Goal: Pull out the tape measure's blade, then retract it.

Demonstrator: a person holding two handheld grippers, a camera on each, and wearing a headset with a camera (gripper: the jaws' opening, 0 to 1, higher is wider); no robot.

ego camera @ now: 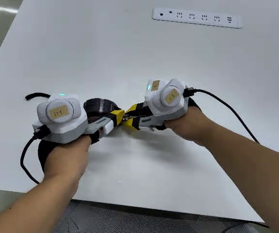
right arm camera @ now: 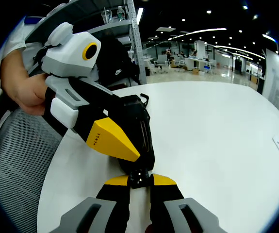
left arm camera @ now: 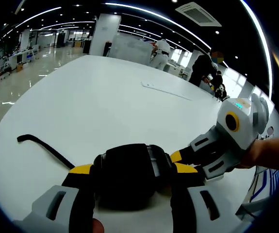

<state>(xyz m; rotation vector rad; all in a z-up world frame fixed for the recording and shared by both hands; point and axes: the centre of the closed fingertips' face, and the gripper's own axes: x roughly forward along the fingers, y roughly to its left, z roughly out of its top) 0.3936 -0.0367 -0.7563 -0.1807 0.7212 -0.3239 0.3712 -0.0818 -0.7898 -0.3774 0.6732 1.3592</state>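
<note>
A black tape measure (ego camera: 100, 107) lies on the white table, and my left gripper (ego camera: 111, 118) is shut around its body (left arm camera: 129, 177), with a yellow-tipped jaw on each side. Its black wrist strap (left arm camera: 42, 145) trails off to the left. My right gripper (ego camera: 129, 120) faces the left one, tip to tip, and is shut on the blade's end hook (right arm camera: 139, 178) right at the case (right arm camera: 139, 127). Almost no blade shows between hook and case. The left gripper (right arm camera: 112, 141) comes into the right gripper view from the left, and the right gripper (left arm camera: 197, 158) into the left gripper view from the right.
A white power strip (ego camera: 196, 17) lies at the far right of the table (ego camera: 129, 53). Black cables (ego camera: 226, 109) run from both grippers across the table. The table's near edge (ego camera: 144, 204) is close below the hands. People stand far off past the table (left arm camera: 205, 68).
</note>
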